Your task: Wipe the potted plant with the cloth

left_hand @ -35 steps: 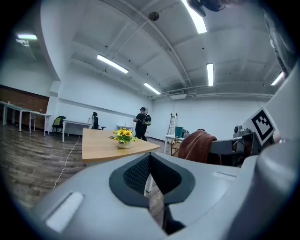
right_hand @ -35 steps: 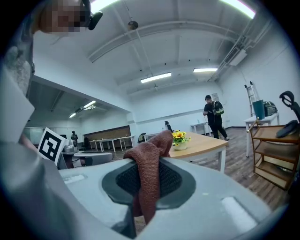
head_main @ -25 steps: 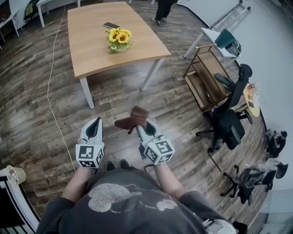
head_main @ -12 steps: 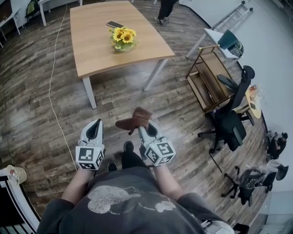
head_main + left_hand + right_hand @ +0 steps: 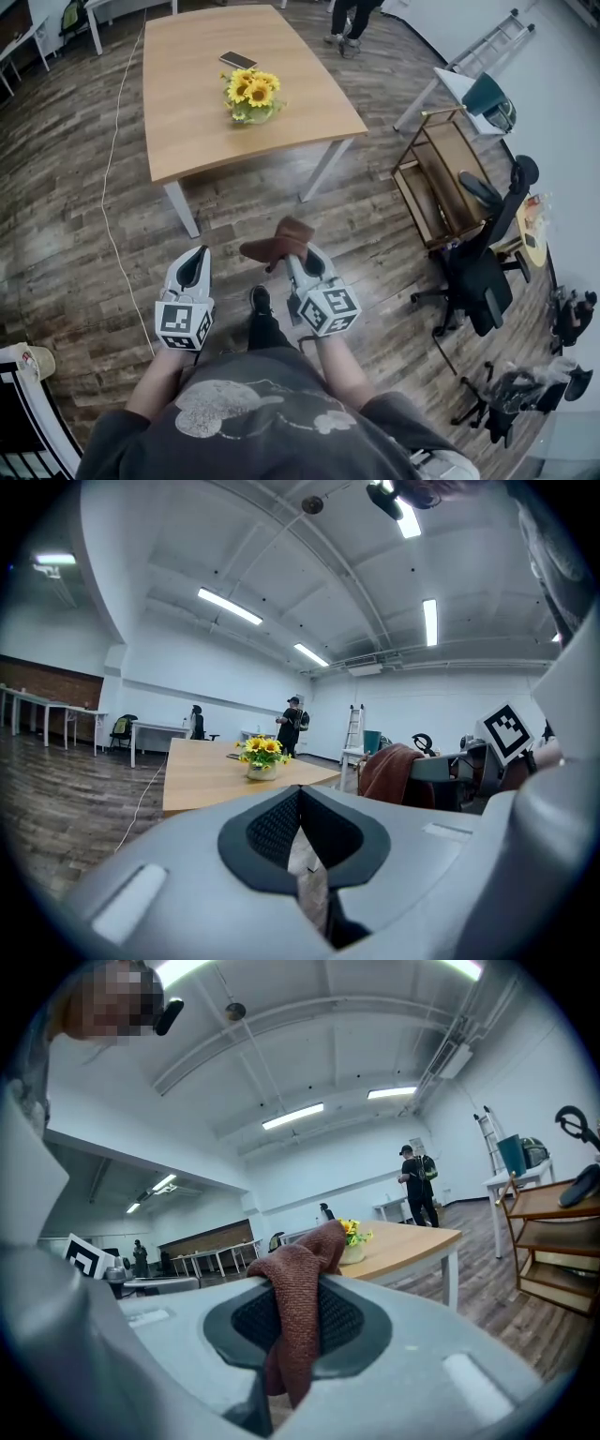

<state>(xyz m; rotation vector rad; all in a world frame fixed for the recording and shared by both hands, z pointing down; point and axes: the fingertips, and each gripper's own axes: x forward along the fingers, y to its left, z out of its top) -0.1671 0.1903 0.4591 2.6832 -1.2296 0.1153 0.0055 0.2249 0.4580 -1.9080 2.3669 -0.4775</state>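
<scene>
Brown cloth (image 5: 298,1316) pinched tight in right gripper (image 5: 292,255); left gripper (image 5: 195,266) closed, empty. Potted plant (image 5: 251,97) sits on desk (image 5: 187,122), well ahead of both grippers but nearer than a second ago. Approach under way, wiping not started.

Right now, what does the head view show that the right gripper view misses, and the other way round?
Only the head view: the phone lying on the wooden table, the white cable trailing beside it, and the person's shoe.

Only the right gripper view: the ceiling lights, the distant desks, and a close look at the jaws pinching the brown cloth.

Both: the right gripper shut on that cloth, the table, the sunflower pot and the wooden shelf cart.
</scene>
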